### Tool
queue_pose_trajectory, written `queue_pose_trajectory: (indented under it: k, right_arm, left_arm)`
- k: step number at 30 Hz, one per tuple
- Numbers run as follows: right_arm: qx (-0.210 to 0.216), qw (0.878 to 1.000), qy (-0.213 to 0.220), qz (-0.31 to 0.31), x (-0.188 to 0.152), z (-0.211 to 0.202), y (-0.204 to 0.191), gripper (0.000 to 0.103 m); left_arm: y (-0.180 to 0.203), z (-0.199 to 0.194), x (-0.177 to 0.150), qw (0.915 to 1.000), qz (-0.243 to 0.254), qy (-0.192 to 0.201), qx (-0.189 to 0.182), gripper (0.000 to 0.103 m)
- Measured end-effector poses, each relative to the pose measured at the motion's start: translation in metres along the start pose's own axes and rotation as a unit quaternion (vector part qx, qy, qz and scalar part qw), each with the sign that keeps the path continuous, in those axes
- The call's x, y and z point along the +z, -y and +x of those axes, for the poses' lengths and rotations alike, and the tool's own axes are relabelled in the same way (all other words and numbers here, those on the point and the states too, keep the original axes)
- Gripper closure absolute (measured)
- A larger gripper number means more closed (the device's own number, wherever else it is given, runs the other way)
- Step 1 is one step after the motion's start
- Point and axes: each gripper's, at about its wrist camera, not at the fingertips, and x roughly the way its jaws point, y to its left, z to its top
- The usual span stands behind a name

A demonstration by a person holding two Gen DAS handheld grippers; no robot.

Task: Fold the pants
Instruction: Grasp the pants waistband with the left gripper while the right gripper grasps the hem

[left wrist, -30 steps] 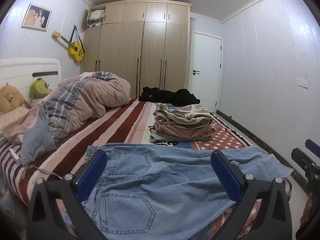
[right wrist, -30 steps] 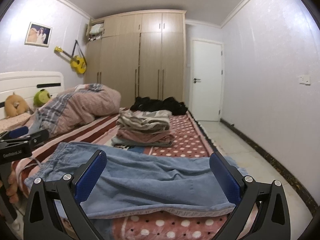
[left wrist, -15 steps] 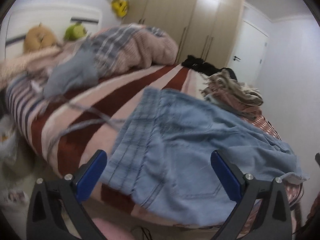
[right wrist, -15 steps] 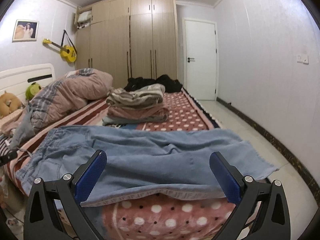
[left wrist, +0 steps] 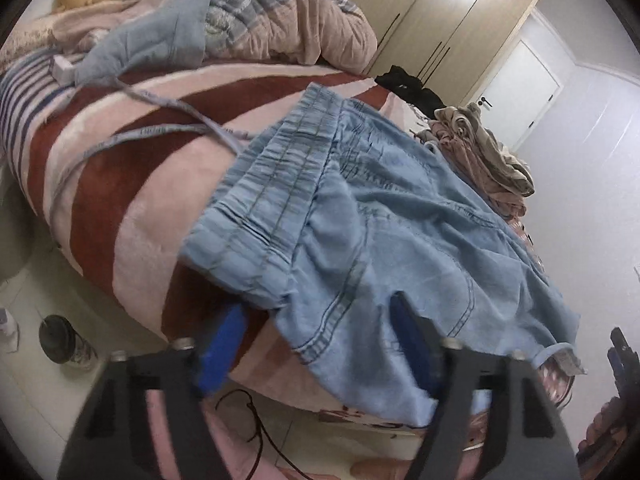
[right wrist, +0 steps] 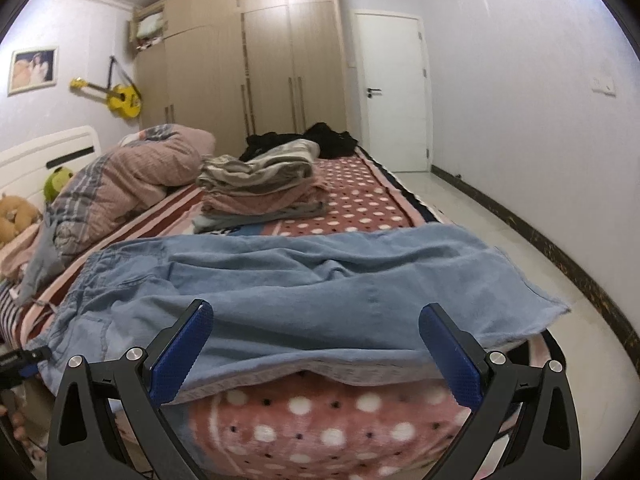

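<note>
Denim first: we count one pair of pale blue pants [right wrist: 288, 292], spread across the near end of the bed [right wrist: 348, 208], waistband toward the headboard side, hems overhanging the edge by the floor; one stack of folded clothes [right wrist: 260, 192] lies beyond it, and one black heap [right wrist: 304, 142] further back. Our two grippers both stand wide apart in the jaws and hold nothing; the right gripper [right wrist: 316, 352] hovers before the long lower edge of the pants; the left gripper [left wrist: 316, 344] sits low at the waistband corner, blurred, so contact we cannot judge. Only the left view shows the cup [left wrist: 60, 340] and cable [left wrist: 260, 424] on the floor; only the right shows the guitar [right wrist: 116, 98], picture [right wrist: 32, 70] and door [right wrist: 392, 92]. Both show the wardrobe [right wrist: 256, 60] and rumpled quilt [right wrist: 132, 172].
</note>
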Motion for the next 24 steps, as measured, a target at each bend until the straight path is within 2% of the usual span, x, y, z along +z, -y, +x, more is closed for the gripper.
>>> queue_pose_trajectory:
  k: [3,5,6,13,16,19,20,22,24]
  right_arm:
    - [-0.01,1.0,-0.01,0.028,-0.005,-0.002,0.028,0.0]
    - [-0.018,0.998,-0.025,0.051,-0.01,0.001,0.048,0.0]
    - [-0.021,0.997,-0.033,0.066,-0.013,0.004,0.06,0.0]
    - [-0.056,0.984,-0.074,0.153,-0.031,0.014,0.142,0.0]
    - [-0.041,0.976,-0.09,0.196,-0.04,0.019,0.169,0.0]
    - [-0.014,0.966,-0.093,0.242,-0.047,0.026,0.192,0.001]
    - [-0.007,0.963,-0.092,0.251,-0.048,0.028,0.195,0.003]
    - [0.008,0.957,-0.089,0.276,-0.05,0.036,0.204,0.02]
    - [0.006,0.953,-0.092,0.289,-0.05,0.047,0.206,0.027]
  left_arm:
    - [0.008,0.0,0.006,1.0,0.009,0.001,-0.003,0.08]
    - [0.017,-0.003,0.01,0.9997,0.018,0.014,0.003,0.091]
    - [0.019,-0.005,0.013,0.9996,0.018,0.021,0.002,0.093]
    - [0.041,-0.031,0.043,0.9947,0.02,0.098,0.021,0.097]
    - [0.045,-0.043,0.057,0.9903,0.016,0.131,0.042,0.098]
    - [0.043,-0.051,0.069,0.9887,0.01,0.143,0.042,0.098]
    - [0.044,-0.051,0.07,0.9886,0.009,0.144,0.042,0.098]
    - [0.046,-0.05,0.072,0.9885,0.01,0.145,0.044,0.098]
    - [0.048,-0.048,0.072,0.9888,0.011,0.142,0.045,0.098]
